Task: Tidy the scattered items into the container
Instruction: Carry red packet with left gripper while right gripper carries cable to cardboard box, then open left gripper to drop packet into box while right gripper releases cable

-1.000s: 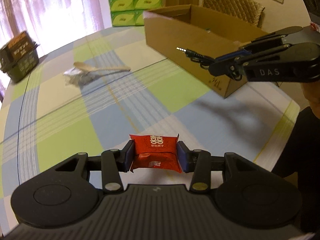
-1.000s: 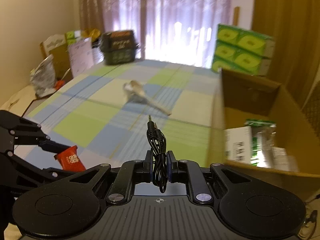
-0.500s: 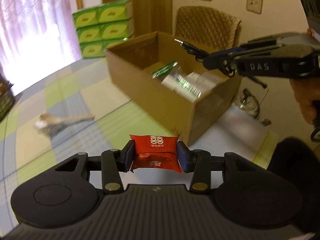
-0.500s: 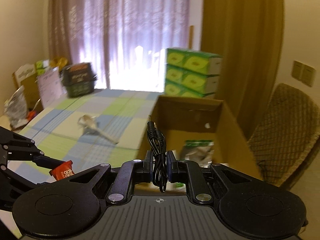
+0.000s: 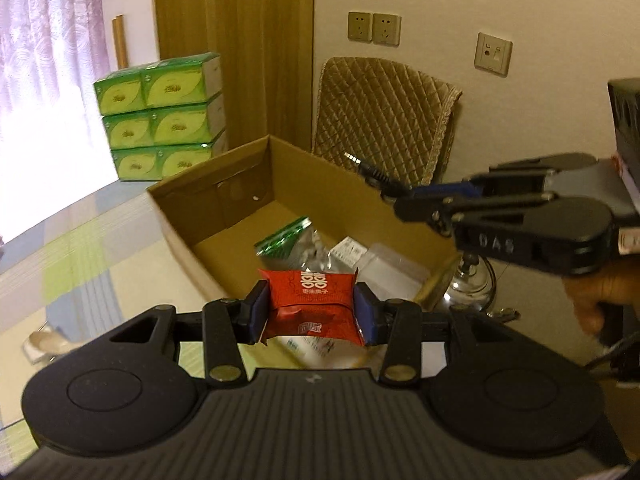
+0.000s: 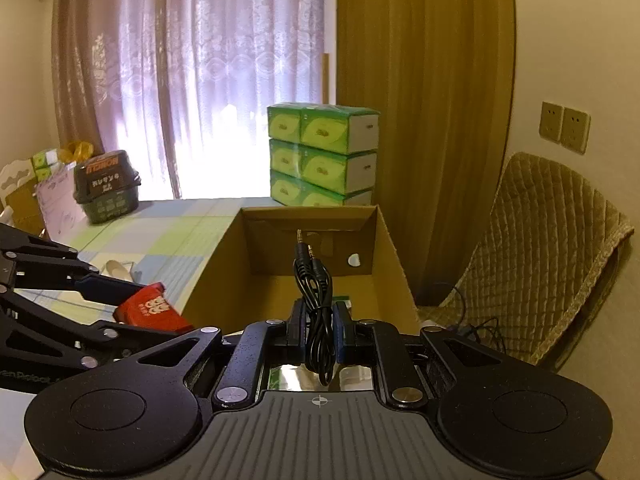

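Left gripper (image 5: 311, 307): you are clamping the red snack packet (image 5: 312, 298), white double-happiness print, just over the cardboard box's (image 5: 224, 196) near wall. Right gripper (image 6: 319, 330): you are pinching the coiled black audio cable (image 6: 316, 300) above the box; its side is reading "DAS". Be carrying both past the rim before releasing.
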The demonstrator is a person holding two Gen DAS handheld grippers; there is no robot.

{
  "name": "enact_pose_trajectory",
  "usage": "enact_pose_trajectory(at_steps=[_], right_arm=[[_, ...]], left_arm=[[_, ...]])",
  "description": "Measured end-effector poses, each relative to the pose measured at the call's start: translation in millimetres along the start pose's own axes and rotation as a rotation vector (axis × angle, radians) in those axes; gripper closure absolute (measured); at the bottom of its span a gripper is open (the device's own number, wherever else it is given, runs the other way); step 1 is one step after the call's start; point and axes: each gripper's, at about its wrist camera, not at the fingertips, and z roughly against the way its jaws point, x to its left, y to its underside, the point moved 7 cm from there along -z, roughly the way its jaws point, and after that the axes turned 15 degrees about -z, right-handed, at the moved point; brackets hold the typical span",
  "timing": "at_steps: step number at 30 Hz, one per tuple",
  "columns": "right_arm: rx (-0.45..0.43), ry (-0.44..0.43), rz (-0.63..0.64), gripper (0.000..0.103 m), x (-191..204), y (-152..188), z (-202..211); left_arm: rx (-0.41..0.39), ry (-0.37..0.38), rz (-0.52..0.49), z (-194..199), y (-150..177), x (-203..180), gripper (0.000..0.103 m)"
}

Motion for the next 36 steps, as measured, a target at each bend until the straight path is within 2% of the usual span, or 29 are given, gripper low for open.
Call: enact_pose_trajectory(at_steps=[10, 12, 14, 30, 36], right_arm=[[0.012, 0.006, -0.044, 0.088, -19, 3, -9], [0.015, 0.007, -0.053, 0.087, -22, 3, -10], [0.016, 0.009, -0.058, 0.087, -25, 3, -11], [0.04, -0.009, -0.051, 0.087, -18, 9, -18], [0.051, -0.027, -0.048, 0.087, -12, 7, -24]], left_arm=[[0.015, 0.015, -0.004, -29, -12, 1, 0.063], [0.012, 0.013, 0.001, -32, -14, 2, 0.058], [0.015, -0.003, -0.001, -35, -13, 3, 0.043], [0.053, -0.022, -0.018, -20, 15, 7, 0.043], [0.063, -0.018, -0.023, -20, 16, 6, 0.042]])
